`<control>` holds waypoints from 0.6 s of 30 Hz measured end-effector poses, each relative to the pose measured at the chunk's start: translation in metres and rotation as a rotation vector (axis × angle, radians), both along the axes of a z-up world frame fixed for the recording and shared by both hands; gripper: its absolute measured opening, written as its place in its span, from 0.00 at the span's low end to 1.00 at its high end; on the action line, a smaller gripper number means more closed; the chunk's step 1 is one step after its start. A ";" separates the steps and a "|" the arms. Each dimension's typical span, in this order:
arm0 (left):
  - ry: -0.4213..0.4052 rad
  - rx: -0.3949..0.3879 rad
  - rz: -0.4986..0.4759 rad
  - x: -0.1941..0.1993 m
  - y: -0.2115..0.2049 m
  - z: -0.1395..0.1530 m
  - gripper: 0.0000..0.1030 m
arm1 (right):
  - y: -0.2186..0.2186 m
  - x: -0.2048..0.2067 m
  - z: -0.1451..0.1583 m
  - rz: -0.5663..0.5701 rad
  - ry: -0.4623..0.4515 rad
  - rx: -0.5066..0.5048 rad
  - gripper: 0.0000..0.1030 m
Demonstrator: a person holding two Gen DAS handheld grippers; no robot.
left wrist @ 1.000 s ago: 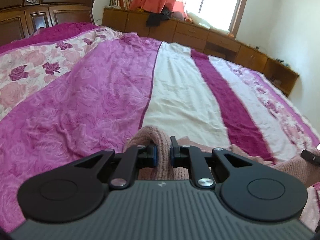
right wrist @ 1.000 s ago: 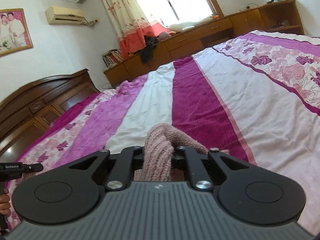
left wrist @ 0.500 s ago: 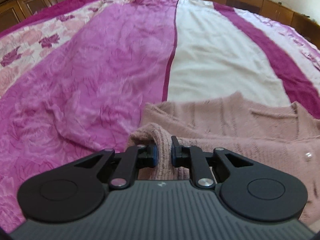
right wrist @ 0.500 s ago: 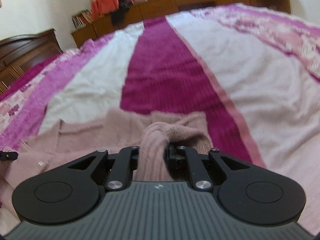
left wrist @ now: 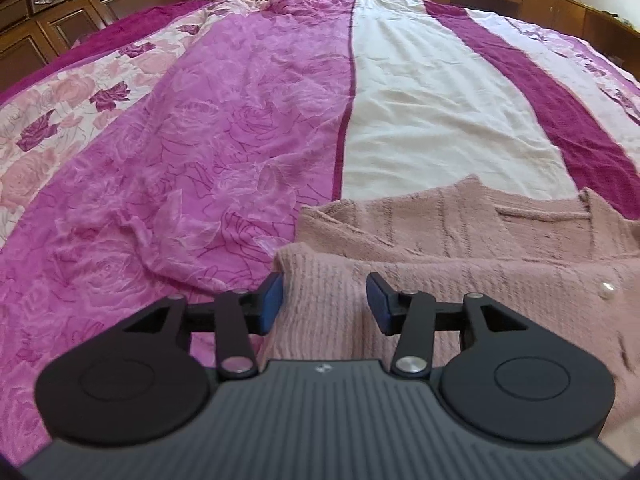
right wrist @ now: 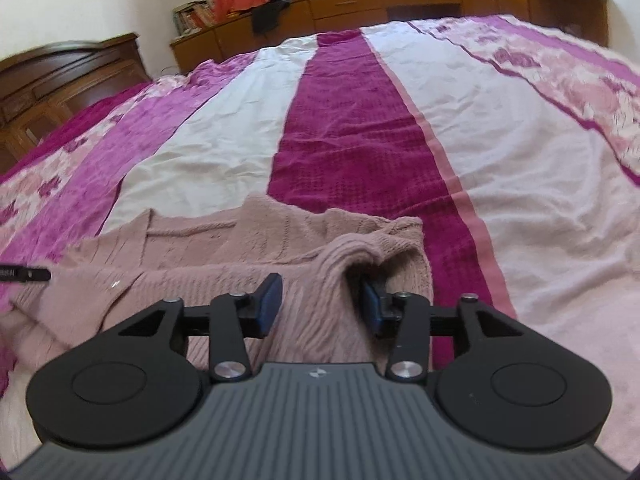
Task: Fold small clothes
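Observation:
A dusty-pink knitted cardigan (left wrist: 460,248) with pearl buttons lies on the striped bedspread (left wrist: 224,152), its near half folded over onto the far half. My left gripper (left wrist: 325,300) stands open over the folded layer's left corner, knit lying between the blue pads without being pinched. In the right wrist view the same cardigan (right wrist: 224,248) spreads to the left, and my right gripper (right wrist: 318,300) is open over its right corner, where a ridge of knit humps up. The tip of the left gripper (right wrist: 24,274) shows at the left edge.
The bedspread (right wrist: 360,128) runs far ahead in pink, white and magenta stripes. A dark wooden headboard (left wrist: 60,4) stands at the left. Low wooden cabinets (right wrist: 400,0) with books and a dark garment line the far wall under a window.
Both grippers came down from a raised hold to the bed, laying the cardigan's edge over the rest, then both opened and let go of the knit.

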State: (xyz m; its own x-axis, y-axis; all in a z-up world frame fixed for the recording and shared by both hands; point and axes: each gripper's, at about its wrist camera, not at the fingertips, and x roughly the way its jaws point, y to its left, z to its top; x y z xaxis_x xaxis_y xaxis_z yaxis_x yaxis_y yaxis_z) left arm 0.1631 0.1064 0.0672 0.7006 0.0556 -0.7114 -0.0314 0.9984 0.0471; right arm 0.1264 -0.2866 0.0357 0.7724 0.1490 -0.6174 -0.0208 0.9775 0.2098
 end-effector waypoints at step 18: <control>0.006 0.039 -0.316 -0.058 -0.046 0.015 0.60 | 0.065 -0.054 0.027 0.327 -0.044 -0.287 0.60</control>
State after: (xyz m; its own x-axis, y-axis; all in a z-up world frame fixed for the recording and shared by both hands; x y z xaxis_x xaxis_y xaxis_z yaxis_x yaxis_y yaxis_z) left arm 0.1049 0.0601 0.0825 0.6836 -0.1367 -0.7169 0.2802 0.9562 0.0849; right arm 0.0724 -0.2218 0.0627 0.7397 0.2173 -0.6369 -0.3420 0.9365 -0.0777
